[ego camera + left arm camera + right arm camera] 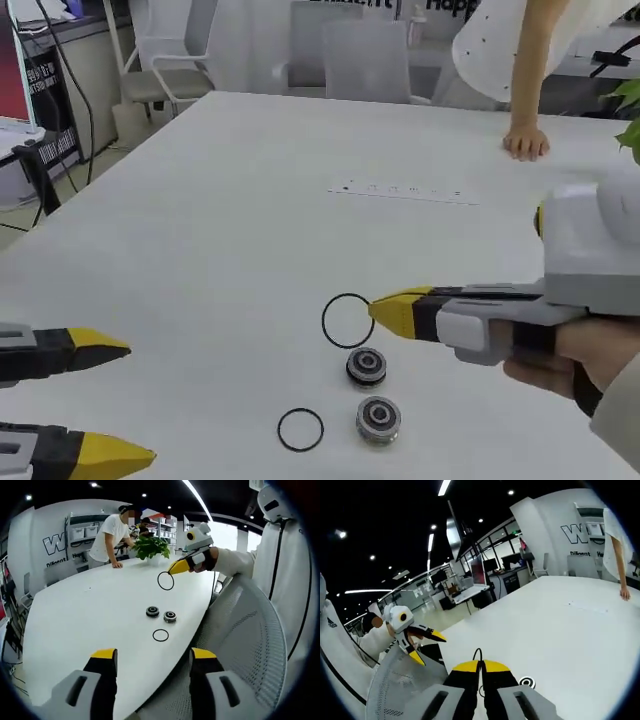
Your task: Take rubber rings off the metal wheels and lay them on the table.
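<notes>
Wall lettering beyond the table, only partly readable

On the white wall [75, 540] past the far end of the table [90, 610], a large "W" starts a cut-off word, with a smaller "Diligent" beneath it. The right gripper view shows the same "W" and "Diligent". In the head view, "Happ" stands cut off above the table's far edge. Left of the table, the barcode label [55, 145] on a black stand [30, 170] is too small to read.

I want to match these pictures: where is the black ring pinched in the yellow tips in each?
Head view: rubber ring at centre, above two metal wheels.
Left gripper view: upper middle, at the right gripper tip.
Right gripper view: bottom centre, edge-on between shut jaws.
Shared landmark: a person's hand on the table.
</notes>
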`<action>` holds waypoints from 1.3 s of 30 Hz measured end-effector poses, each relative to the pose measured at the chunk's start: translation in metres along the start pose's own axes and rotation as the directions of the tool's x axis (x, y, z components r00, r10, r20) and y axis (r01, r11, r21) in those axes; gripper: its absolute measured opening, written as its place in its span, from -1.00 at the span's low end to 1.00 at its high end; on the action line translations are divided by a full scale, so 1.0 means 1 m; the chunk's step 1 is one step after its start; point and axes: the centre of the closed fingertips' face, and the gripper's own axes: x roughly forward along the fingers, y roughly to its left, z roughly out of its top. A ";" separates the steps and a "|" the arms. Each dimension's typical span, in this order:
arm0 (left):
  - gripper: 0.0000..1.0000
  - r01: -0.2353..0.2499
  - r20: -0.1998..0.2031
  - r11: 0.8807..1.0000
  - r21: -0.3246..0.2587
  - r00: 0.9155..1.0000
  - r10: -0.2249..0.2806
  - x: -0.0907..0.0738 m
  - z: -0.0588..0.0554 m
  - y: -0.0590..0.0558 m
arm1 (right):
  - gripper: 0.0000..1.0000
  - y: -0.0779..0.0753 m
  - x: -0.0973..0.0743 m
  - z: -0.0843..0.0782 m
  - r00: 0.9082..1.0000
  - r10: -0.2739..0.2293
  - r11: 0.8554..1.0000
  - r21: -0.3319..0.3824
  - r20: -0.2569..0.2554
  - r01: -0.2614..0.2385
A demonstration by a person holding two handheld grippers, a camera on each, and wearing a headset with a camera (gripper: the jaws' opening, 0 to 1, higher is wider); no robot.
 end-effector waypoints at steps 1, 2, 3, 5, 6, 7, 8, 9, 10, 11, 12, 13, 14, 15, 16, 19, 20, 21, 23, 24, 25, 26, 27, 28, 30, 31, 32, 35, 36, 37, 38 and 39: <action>0.11 0.000 0.016 1.000 -0.006 1.000 0.000 0.001 0.002 0.000 | -1.00 0.002 0.003 0.002 1.000 0.006 1.000 0.004 -0.001 -0.006; 0.12 0.001 0.023 1.000 -0.005 1.000 -0.001 0.002 0.003 -0.001 | -1.00 0.004 0.005 0.004 1.000 0.014 1.000 0.016 -0.003 -0.014; 0.13 -0.001 0.026 1.000 -0.005 1.000 0.001 0.003 0.003 -0.001 | -1.00 0.008 0.010 0.007 1.000 0.024 0.999 0.033 -0.005 -0.024; 0.16 0.002 0.023 1.000 -0.003 1.000 -0.002 0.008 0.003 -0.003 | -1.00 0.012 0.018 0.011 0.999 0.039 0.998 0.044 -0.016 -0.038; 0.17 0.010 0.020 1.000 -0.002 1.000 -0.010 0.010 0.003 -0.006 | -1.00 0.014 0.021 0.011 0.999 0.044 0.998 0.046 -0.023 -0.043; 0.16 0.016 0.020 1.000 -0.002 1.000 -0.016 0.012 0.003 -0.007 | -1.00 0.017 0.026 0.010 0.998 0.052 0.998 0.046 -0.038 -0.050; 0.16 0.026 0.022 1.000 -0.005 0.999 -0.026 0.014 0.004 -0.008 | -1.00 0.018 0.029 0.009 0.998 0.054 0.998 0.044 -0.046 -0.052; 0.17 0.031 0.024 0.999 -0.005 0.999 -0.031 0.015 0.005 -0.009 | -1.00 0.019 0.033 0.007 0.997 0.056 0.998 0.044 -0.057 -0.053; 0.17 0.036 0.028 0.999 -0.001 0.999 -0.036 0.017 0.007 -0.010 | -1.00 0.019 0.036 0.005 0.996 0.059 0.997 0.045 -0.066 -0.056; 0.18 0.037 0.029 0.999 0.000 0.999 -0.037 0.018 0.008 -0.010 | -1.00 0.020 0.040 0.001 0.995 0.061 0.997 0.047 -0.081 -0.058; 0.19 0.037 0.029 0.999 0.000 0.999 -0.037 0.019 0.008 -0.010 | -1.00 0.020 0.042 -0.002 0.994 0.064 0.997 0.046 -0.091 -0.060; 0.19 0.037 0.026 0.999 0.001 0.999 -0.037 0.020 0.008 -0.010 | -1.00 0.020 0.045 -0.007 0.993 0.066 0.997 0.048 -0.101 -0.061; 0.21 0.036 0.024 0.999 0.002 0.999 -0.036 0.020 0.008 -0.010 | -1.00 0.019 0.046 -0.011 0.992 0.066 0.997 0.049 -0.112 -0.061; 0.22 0.036 0.024 0.999 0.001 0.999 -0.036 0.020 0.007 -0.009 | -1.00 0.019 0.048 -0.017 0.990 0.068 0.997 0.051 -0.126 -0.062; 0.22 0.036 0.024 0.999 -0.003 0.999 -0.036 0.021 0.006 -0.010 | -1.00 0.018 0.050 -0.021 0.989 0.067 0.997 0.056 -0.134 -0.060; 0.26 0.046 0.019 0.999 -0.014 0.999 -0.046 0.023 0.003 -0.011 | -1.00 0.015 0.055 -0.040 0.981 0.082 0.994 0.080 -0.178 -0.069; 0.29 0.051 0.015 0.999 -0.009 0.999 -0.051 0.023 0.003 -0.013 | -1.00 0.015 0.057 -0.048 0.977 0.089 0.993 0.088 -0.195 -0.073; 0.32 0.053 0.009 0.999 0.005 0.999 -0.053 0.024 0.002 -0.014 | -1.00 0.015 0.058 -0.053 0.972 0.096 0.993 0.094 -0.214 -0.077; 0.39 0.058 -0.013 0.998 0.010 0.998 -0.058 0.026 -0.002 -0.015 | -1.00 0.013 0.060 -0.064 0.964 0.097 0.993 0.094 -0.248 -0.075; 0.40 0.061 -0.021 0.998 0.005 0.998 -0.061 0.027 -0.003 -0.015 | -1.00 0.012 0.061 -0.068 0.961 0.099 0.993 0.090 -0.258 -0.078; 0.41 0.064 -0.024 0.998 0.000 0.998 -0.064 0.027 -0.004 -0.015 | -1.00 0.011 0.063 -0.073 0.957 0.102 0.993 0.088 -0.270 -0.081; 0.42 0.065 -0.024 0.998 -0.005 0.998 -0.065 0.027 -0.005 -0.015 | -1.00 0.011 0.064 -0.077 0.954 0.104 0.993 0.091 -0.280 -0.081; 0.44 0.066 -0.021 0.998 -0.010 0.998 -0.066 0.027 -0.005 -0.015 | -1.00 0.011 0.064 -0.080 0.951 0.107 0.992 0.097 -0.291 -0.082; 0.47 0.068 -0.015 0.998 -0.017 0.998 -0.068 0.027 -0.004 -0.016 | -1.00 0.010 0.065 -0.083 0.949 0.107 0.992 0.098 -0.296 -0.081; 0.54 0.064 -0.008 0.998 -0.021 0.998 -0.064 0.027 -0.003 -0.015 | -1.00 0.009 0.066 -0.090 0.944 0.108 0.991 0.107 -0.310 -0.078; 0.58 0.061 -0.010 0.998 -0.018 0.998 -0.061 0.027 -0.004 -0.015 | -1.00 0.008 0.067 -0.094 0.941 0.108 0.991 0.109 -0.320 -0.077; 0.61 0.058 -0.015 0.998 -0.008 0.998 -0.058 0.028 -0.005 -0.014 | -1.00 0.007 0.067 -0.096 0.939 0.106 0.991 0.109 -0.326 -0.074; 0.66 0.065 -0.022 0.998 -0.006 0.998 -0.065 0.028 -0.006 -0.014 | -1.00 0.004 0.069 -0.105 0.934 0.104 0.991 0.118 -0.342 -0.067; 0.68 0.072 -0.024 0.997 -0.008 0.997 -0.072 0.028 -0.007 -0.015 | -1.00 0.002 0.070 -0.109 0.930 0.108 0.990 0.128 -0.350 -0.067; 0.71 0.072 -0.025 0.997 -0.009 0.997 -0.072 0.029 -0.007 -0.014 | -1.00 -0.001 0.069 -0.114 0.927 0.103 0.988 0.144 -0.361 -0.054; 0.74 0.071 -0.025 0.997 -0.010 0.997 -0.071 0.029 -0.007 -0.014 | -1.00 -0.003 0.069 -0.116 0.926 0.099 0.988 0.146 -0.365 -0.049; 0.78 0.069 -0.026 0.998 -0.010 0.997 -0.070 0.029 -0.008 -0.013 | -1.00 -0.005 0.069 -0.118 0.925 0.095 0.989 0.145 -0.369 -0.043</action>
